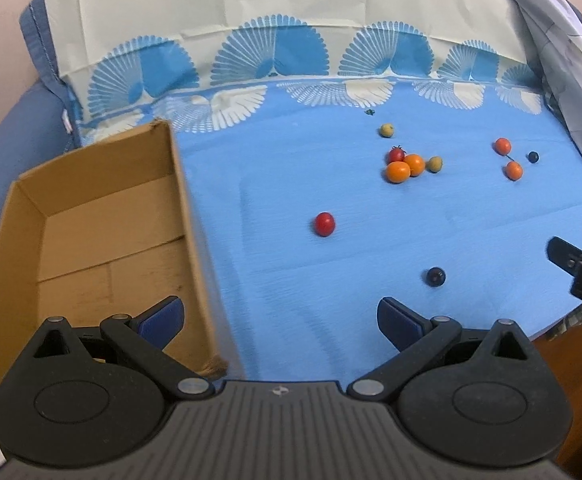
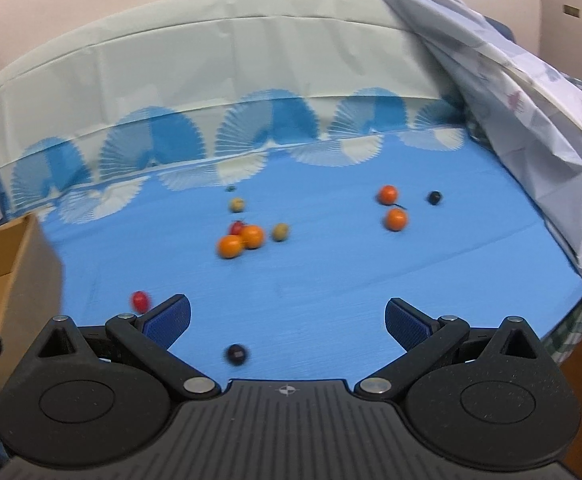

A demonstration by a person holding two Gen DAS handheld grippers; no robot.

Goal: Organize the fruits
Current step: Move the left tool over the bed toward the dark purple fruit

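1. The fruits are all lying loose on the blue cloth of the surface [image 1: 271, 264]: a red cherry tomato [image 1: 324, 224] is sitting alone nearest the box, and a dark berry [image 1: 436, 277] is sitting close to the front edge.
2. Farther back, a cluster of two orange fruits [image 1: 405, 168] and a darker red tomato [image 1: 396, 155] is touching, with two yellow-green ones [image 1: 435, 163] just beside and behind it.
3. A second group, two orange fruits [image 1: 507, 158] and another dark berry [image 1: 533, 156], is lying well apart on the right.
4. The cardboard box [image 1: 195, 216] is standing open at the left and looking empty, so sorting is seemingly not yet begun; every fruit is still waiting.
5. The left tongs [image 1: 279, 318] are gaping wide over the box's edge, holding nothing.
6. The right tongs [image 2: 287, 320] are likewise spread apart and empty, hovering near the front berry [image 2: 236, 354].
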